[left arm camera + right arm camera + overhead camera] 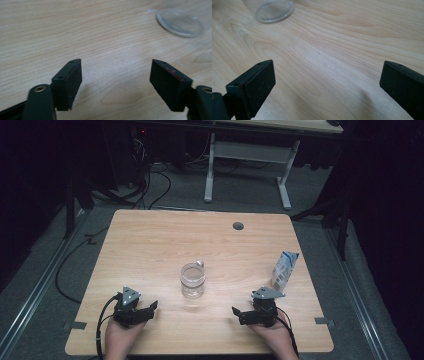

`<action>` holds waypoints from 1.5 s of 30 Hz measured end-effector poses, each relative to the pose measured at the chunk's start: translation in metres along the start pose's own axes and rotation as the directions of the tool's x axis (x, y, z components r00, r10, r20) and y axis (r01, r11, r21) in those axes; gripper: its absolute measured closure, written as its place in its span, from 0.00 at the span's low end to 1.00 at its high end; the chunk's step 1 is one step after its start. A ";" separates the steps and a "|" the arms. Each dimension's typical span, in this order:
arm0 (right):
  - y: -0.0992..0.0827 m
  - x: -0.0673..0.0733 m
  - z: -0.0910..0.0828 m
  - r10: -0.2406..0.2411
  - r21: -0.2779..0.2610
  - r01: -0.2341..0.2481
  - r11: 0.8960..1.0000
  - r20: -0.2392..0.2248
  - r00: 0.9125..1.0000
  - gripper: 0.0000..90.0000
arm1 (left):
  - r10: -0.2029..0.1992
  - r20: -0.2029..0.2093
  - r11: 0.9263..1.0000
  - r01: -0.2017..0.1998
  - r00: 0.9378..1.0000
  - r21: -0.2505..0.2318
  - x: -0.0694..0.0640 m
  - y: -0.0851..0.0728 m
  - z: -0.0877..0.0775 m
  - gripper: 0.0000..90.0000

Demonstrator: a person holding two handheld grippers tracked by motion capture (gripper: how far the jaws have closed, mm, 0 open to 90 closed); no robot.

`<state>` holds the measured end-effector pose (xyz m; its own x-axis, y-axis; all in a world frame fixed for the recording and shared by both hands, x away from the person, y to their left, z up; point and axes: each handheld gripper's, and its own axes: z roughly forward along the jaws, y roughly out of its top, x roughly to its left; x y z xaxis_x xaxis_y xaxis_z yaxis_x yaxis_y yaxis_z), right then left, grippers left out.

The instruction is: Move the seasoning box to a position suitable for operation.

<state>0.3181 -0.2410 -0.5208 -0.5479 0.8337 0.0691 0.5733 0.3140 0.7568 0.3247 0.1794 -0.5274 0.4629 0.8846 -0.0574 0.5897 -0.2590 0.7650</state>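
A: Item one, the desk (150, 240)?

B: Pale wood top, carrying everything listed here. All places below are being given relative to the glass jar.

A: Item two, the carton (285, 268)?

B: A small blue-and-white carton, standing upright well to the right of the jar, nearer the desk's right edge. Likely light and easily dented; nothing is touching it.

A: Item three, the glass jar (193, 280)?

B: Clear glass, standing upright near the desk's middle, apparently empty. I am judging it stiff, smooth, slippery and breakable. The hold is best taken across the straight wall below the rim, squarely, with moderate pressure.

A: Item four, the left gripper (146, 310)?

B: It is resting near the front edge, left of the jar and apart from it. Its jaws are standing wide apart with only bare wood between them.

A: Item five, the right gripper (239, 314)?

B: It is sitting right of the jar, likewise apart, jaws spread wide and holding nothing.
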 end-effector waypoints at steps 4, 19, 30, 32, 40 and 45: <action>-0.002 -0.006 -0.004 0.000 -0.016 0.000 1.000 0.022 1.000 0.07 | -0.005 0.012 1.000 0.005 1.000 -0.017 0.000 0.002 -0.001 0.31; -0.010 -0.011 -0.020 0.005 -0.100 -0.003 0.995 0.020 1.000 0.39 | 0.039 0.000 0.997 -0.039 0.999 -0.070 -0.015 0.008 -0.005 0.35; -0.011 -0.010 -0.021 -0.024 -0.116 0.025 0.993 0.014 1.000 0.47 | 0.050 0.015 0.998 -0.049 0.999 -0.043 -0.020 0.009 -0.004 0.37; -0.012 -0.011 -0.022 -0.025 -0.124 0.028 0.992 0.022 0.999 0.48 | 0.052 0.020 0.998 -0.051 0.998 -0.043 -0.020 0.008 -0.003 0.37; -0.011 -0.011 -0.024 -0.036 -0.115 0.041 0.993 0.045 0.998 0.49 | 0.050 0.032 0.998 -0.049 0.998 -0.050 -0.023 0.008 -0.004 0.37; -0.011 -0.012 -0.026 -0.026 -0.133 0.031 0.991 0.039 0.999 0.48 | 0.044 0.050 0.998 -0.041 0.998 -0.056 -0.025 0.010 -0.005 0.39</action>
<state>0.3025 -0.2657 -0.5131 -0.5383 0.8424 0.0237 0.4698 0.2766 0.8383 0.3154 0.1572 -0.5154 0.5205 0.8520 -0.0555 0.5325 -0.2731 0.8012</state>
